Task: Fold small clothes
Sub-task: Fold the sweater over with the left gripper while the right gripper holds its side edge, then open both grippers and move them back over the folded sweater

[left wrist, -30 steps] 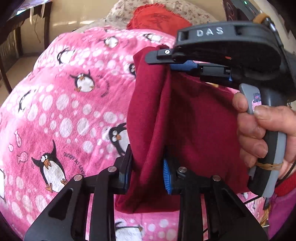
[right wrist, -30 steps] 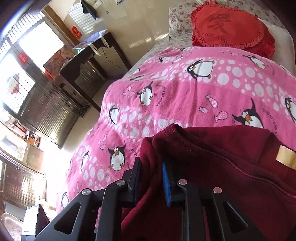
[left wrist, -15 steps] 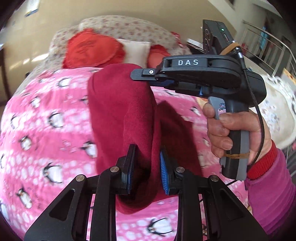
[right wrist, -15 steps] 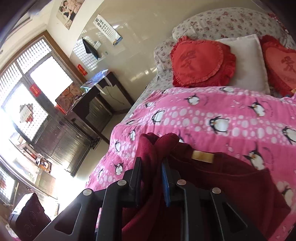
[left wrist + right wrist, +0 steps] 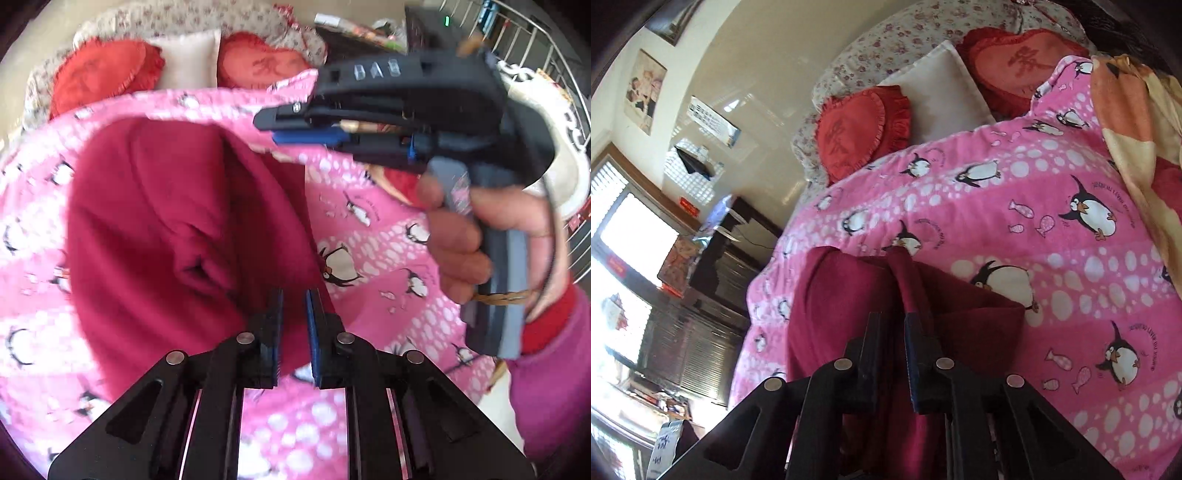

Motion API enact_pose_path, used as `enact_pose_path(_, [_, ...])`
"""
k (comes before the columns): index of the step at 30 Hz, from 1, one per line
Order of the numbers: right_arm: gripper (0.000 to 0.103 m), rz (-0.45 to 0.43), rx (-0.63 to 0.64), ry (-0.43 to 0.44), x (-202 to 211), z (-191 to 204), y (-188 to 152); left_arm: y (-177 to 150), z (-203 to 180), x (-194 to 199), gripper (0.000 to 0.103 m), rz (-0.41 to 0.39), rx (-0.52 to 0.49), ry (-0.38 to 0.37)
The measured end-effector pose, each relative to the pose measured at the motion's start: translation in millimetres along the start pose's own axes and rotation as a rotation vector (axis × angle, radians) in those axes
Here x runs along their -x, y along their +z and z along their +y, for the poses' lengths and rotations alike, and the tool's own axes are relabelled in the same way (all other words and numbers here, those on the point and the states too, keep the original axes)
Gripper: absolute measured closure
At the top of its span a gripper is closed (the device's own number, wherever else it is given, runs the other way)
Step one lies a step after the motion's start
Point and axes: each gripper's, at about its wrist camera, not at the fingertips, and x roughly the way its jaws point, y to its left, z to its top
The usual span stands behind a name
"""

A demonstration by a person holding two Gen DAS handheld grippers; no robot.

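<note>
**Laying the maroon garment down flat**

Left wrist view: the left gripper (image 5: 294, 314) has just been closing and is now pinched shut. The maroon garment (image 5: 166, 221) sits bunched on the penguin blanket (image 5: 388, 295), its edge at the tips. I'd smooth that bunching before creasing. Blur hides whether the right gripper (image 5: 295, 127) carries cloth.

Right wrist view: the right gripper (image 5: 892, 332) stands narrow and a cloth ridge (image 5: 908, 280) runs into it. I can't tell whether it is gripped.

Home bedroom, penguin blanket (image 5: 1015, 221), heart cushions (image 5: 857, 129)
</note>
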Motion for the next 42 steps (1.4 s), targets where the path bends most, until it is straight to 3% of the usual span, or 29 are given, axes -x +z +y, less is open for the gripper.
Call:
enact_pose_path(1, [0.061,0.004,0.013,0.014,3,8,-3,-5,3,11,0.087,-0.011,-0.004,-0.002])
enact_pose_path(3, [0.033,0.032,0.033,0.06,-1,22,-12,-15,11,34,0.064,-0.033,-0.003,0.015])
enact_pose_path(4, [0.033,0.051,0.038,0.076,-8,30,-16,-18,19,41,0.059,-0.039,0.006,0.037])
enact_pose_path(5, [0.033,0.078,0.041,0.082,-17,34,-21,-24,25,47,0.053,-0.047,0.015,0.06])
enact_pose_path(8, [0.033,0.135,0.03,0.031,-44,32,-36,-32,52,53,0.053,-0.045,0.063,0.151])
enact_pose_path(11, [0.033,0.193,-0.02,-0.014,-75,16,-46,-41,75,51,0.053,-0.025,0.152,0.185])
enact_pose_path(14, [0.035,0.164,-0.017,-0.023,-82,16,-49,-46,88,50,0.053,-0.015,0.194,0.213])
enact_pose_path(16, [0.077,0.162,0.007,-0.003,-80,22,-48,-44,89,48,0.053,-0.012,0.203,0.22])
enact_pose_path(18, [0.088,0.123,0.053,-0.017,-64,31,-45,-40,87,49,0.053,-0.025,0.195,0.214])
enact_pose_path(21, [0.089,0.055,0.114,-0.026,-29,39,-38,-27,79,50,0.053,-0.06,0.172,0.207])
enact_pose_path(24, [0.089,0.027,0.147,-0.129,-9,31,-37,-19,76,35,0.053,-0.068,0.161,0.194])
enact_pose_path(28, [0.088,0.118,0.112,-0.217,-39,-2,-44,-21,79,-12,0.052,0.055,0.163,0.229])
enact_pose_path(32, [0.075,0.07,0.077,-0.206,-16,1,-38,-24,78,-9,0.052,0.038,0.154,0.24])
enact_pose_path(34, [0.073,0.014,0.147,-0.228,3,18,-34,-20,79,-4,0.052,0.02,0.15,0.246])
enact_pose_path(36, [0.073,-0.007,0.199,-0.176,13,35,-33,-12,81,-2,0.052,0.001,0.148,0.262])
enact_pose_path(38, [0.073,0.004,0.236,-0.143,10,47,-35,-1,85,-5,0.052,-0.012,0.161,0.269])
enact_pose_path(42, [0.073,0.075,0.292,-0.204,-13,49,-50,20,96,-20,0.049,-0.041,0.189,0.298])
